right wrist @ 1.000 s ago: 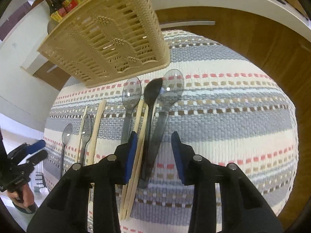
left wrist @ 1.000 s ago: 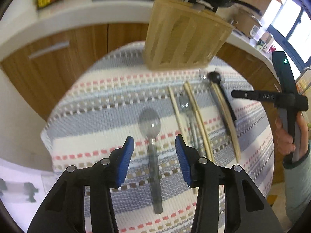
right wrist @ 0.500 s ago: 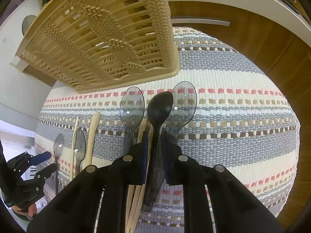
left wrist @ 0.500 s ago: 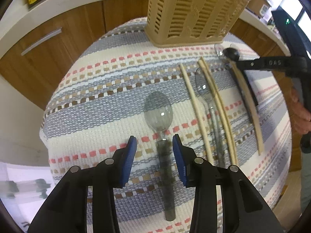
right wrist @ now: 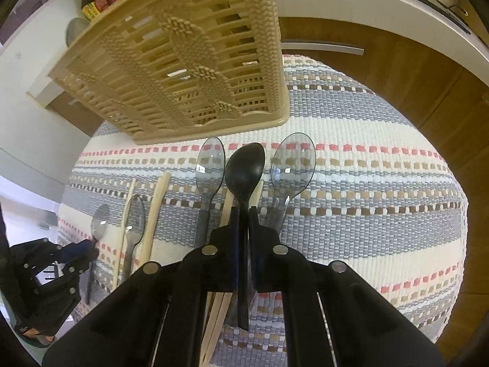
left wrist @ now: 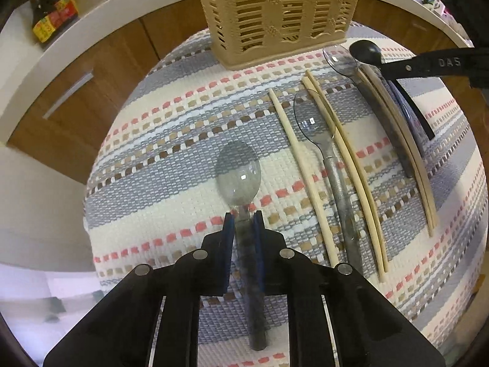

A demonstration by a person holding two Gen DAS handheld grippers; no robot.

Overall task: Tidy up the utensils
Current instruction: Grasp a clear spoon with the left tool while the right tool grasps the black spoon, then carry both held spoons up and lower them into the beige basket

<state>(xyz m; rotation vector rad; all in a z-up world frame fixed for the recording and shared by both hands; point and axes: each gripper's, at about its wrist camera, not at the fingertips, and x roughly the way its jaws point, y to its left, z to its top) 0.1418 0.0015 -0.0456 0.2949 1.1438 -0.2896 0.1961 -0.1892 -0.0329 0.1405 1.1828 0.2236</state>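
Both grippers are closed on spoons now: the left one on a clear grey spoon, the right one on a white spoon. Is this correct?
Not quite. The right gripper is shut on a black spoon, not a white one, as the right wrist view shows. The left gripper does hold the clear grey spoon.

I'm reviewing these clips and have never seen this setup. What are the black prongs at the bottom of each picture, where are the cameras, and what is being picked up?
No robot here: a person carries a hand-held gripper in each hand, each with a fisheye camera looking along its two fingers. In the left wrist view, the left gripper is closed on the handle of a clear spoon. In the right wrist view, the right gripper is closed on a black spoon. More clear spoons and chopsticks lie on the striped woven mat, in front of a beige slotted basket.
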